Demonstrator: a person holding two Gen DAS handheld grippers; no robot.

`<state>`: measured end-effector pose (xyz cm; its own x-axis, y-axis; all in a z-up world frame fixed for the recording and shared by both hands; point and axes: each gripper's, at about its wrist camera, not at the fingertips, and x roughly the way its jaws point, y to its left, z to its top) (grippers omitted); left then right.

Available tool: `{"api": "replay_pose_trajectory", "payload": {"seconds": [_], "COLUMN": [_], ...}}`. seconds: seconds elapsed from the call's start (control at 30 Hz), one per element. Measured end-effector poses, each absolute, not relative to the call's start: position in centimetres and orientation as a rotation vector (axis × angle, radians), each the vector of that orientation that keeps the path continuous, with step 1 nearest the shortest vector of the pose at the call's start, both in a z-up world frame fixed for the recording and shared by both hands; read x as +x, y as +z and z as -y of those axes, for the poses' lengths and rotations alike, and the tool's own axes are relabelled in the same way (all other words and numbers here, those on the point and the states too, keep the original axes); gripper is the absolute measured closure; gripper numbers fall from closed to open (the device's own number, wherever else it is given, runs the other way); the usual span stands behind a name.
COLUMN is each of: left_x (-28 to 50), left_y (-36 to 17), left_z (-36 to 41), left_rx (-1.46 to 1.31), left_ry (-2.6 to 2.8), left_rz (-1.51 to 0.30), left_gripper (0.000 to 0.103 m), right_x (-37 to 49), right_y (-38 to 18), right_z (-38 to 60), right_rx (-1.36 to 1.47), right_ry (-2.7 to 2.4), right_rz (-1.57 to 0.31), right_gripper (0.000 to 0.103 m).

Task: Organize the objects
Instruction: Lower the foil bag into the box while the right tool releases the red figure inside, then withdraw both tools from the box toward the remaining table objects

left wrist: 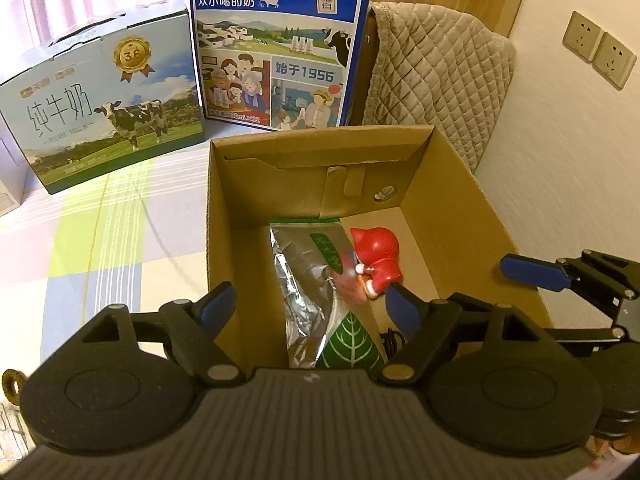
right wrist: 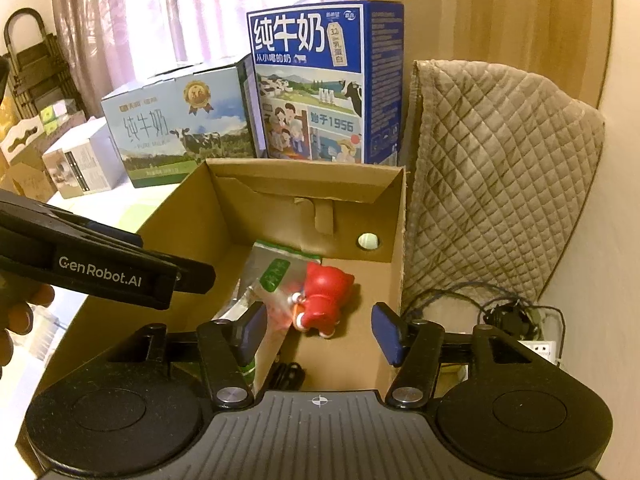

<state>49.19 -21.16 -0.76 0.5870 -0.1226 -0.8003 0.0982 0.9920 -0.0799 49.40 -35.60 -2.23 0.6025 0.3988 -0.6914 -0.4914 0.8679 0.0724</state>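
cardboard box [left wrist: 460, 200] is sitting on the bench w/ foil pouch [left wrist: 304, 280] and red figure [left wrist: 376, 264] lying inside, touching; risk: left gripper [left wrist: 312, 304] and right gripper [right wrist: 320, 328], both w/ fingers apart & empty, are crowding over the box, prob. colliding or knocking the wall; milk cartons [left wrist: 276, 44] are standing behind; black cable [right wrist: 288, 374] is lying near the figure, could be snagging.

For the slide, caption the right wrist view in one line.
Open right gripper above a cardboard box holding a red toy and foil pouch; milk cartons behind.
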Motion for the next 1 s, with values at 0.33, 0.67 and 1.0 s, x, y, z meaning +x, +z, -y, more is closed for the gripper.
{"api": "replay_pose_trajectory", "payload": {"seconds": [0.33, 0.67, 1.0], "left_x": [46.4, 43.1, 38.9], "left_y": [1.0, 2.7, 3.5], "left_z": [21.0, 20.5, 18.7], "left_rx": [-0.024, -0.019, -0.026], "left_ry": [-0.138, -0.130, -0.127], "left_rz": [-0.908, -0.874, -0.851], "left_gripper": [0.019, 0.016, 0.008], "right_x": [46.7, 43.7, 40.1], "right_y": [-1.1, 0.1, 0.9], "right_z": [36.1, 36.5, 36.8], "right_rx": [-0.091, -0.053, 0.004], "right_ry": [0.518, 0.522, 0.518], "right_rz": [-0.759, -0.745, -0.750], "right_gripper": [0.045, 0.043, 0.041]}}
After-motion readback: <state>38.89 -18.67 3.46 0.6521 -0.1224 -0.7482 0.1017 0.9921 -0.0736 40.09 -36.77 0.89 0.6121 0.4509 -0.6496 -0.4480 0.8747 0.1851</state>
